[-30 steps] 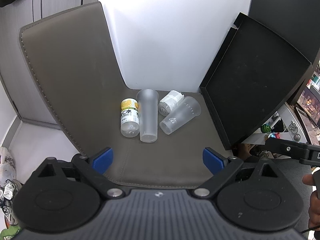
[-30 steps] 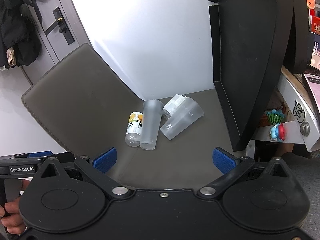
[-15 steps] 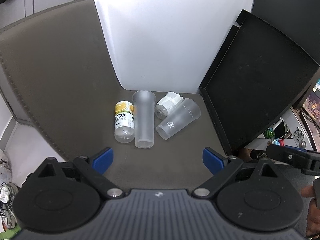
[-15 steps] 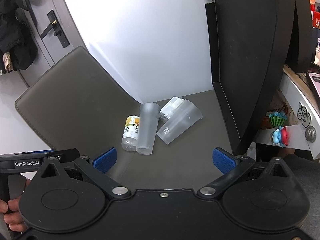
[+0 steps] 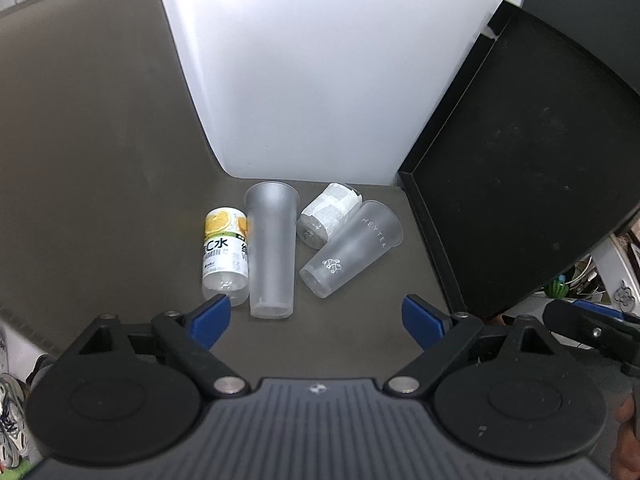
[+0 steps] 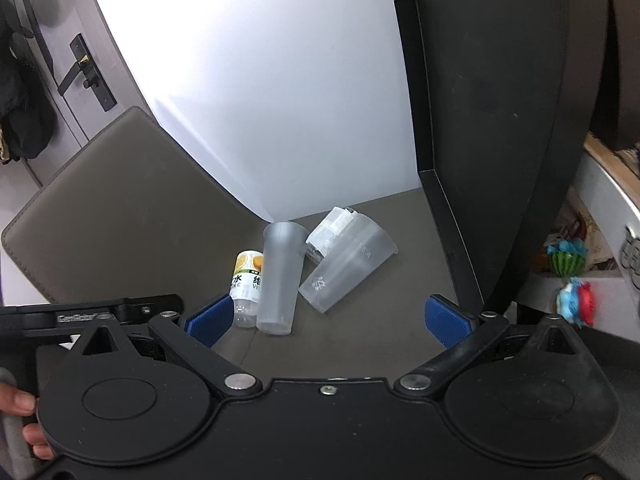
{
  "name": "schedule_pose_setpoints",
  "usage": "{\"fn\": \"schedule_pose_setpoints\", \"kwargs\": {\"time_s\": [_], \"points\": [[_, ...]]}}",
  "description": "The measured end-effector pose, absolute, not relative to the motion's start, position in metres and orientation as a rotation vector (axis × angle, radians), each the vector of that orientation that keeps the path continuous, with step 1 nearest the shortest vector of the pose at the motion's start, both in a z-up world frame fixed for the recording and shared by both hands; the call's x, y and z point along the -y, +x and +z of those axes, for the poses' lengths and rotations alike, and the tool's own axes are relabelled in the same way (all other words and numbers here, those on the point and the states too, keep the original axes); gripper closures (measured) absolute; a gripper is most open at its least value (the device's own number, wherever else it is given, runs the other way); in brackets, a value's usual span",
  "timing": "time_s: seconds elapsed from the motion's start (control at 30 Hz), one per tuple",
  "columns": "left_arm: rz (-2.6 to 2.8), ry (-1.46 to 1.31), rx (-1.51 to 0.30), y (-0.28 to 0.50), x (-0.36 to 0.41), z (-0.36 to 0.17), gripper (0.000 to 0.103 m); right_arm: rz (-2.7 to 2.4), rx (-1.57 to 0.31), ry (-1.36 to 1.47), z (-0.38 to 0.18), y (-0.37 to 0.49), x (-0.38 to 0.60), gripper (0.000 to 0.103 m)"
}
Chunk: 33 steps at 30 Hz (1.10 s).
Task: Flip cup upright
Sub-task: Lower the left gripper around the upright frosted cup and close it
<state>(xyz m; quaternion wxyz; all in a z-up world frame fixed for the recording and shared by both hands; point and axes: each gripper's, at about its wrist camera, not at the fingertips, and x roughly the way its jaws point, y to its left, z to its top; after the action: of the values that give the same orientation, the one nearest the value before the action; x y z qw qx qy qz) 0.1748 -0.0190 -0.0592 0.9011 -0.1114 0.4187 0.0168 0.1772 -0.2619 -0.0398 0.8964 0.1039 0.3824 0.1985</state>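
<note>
Two frosted plastic cups lie on their sides on a grey-brown mat [image 5: 100, 152]. The tall cup [image 5: 271, 254] points its mouth toward the back wall; it also shows in the right wrist view [image 6: 280, 280]. The shorter cup [image 5: 352, 249] marked HEYTEA lies at an angle to its right, mouth to the back right; it also shows in the right wrist view [image 6: 346, 266]. My left gripper [image 5: 318, 320] is open and empty, just in front of the cups. My right gripper [image 6: 327, 320] is open and empty, also in front of them.
A clear bottle with a yellow label [image 5: 225, 254] lies left of the tall cup, touching it. A white-wrapped bottle [image 5: 326, 216] lies behind the shorter cup. A black panel [image 5: 520, 160] stands on the right, a white wall [image 5: 320, 60] at the back.
Both grippers have moved forward toward the cups, which now look larger and nearer. The cups and bottles have not moved. Both grippers stayed open.
</note>
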Motion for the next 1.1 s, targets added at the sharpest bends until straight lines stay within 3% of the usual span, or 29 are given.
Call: {"fn": "schedule_pose_setpoints", "kwargs": {"time_s": [0.13,0.5,1.1], "points": [[0.038,-0.237,-0.886,0.198,0.018,-0.071,0.014,0.413,-0.797,0.223,-0.046,0.192,0.262,0.003],[0.087,-0.301,-0.965,0.253,0.002,-0.113,0.03,0.43,-0.847,0.256,-0.069,0.224,0.262,0.023],[0.109,-0.332,-1.094,0.306,-0.001,-0.172,0.038,0.42,-0.919,0.293,-0.097,0.26,0.258,0.03]]}}
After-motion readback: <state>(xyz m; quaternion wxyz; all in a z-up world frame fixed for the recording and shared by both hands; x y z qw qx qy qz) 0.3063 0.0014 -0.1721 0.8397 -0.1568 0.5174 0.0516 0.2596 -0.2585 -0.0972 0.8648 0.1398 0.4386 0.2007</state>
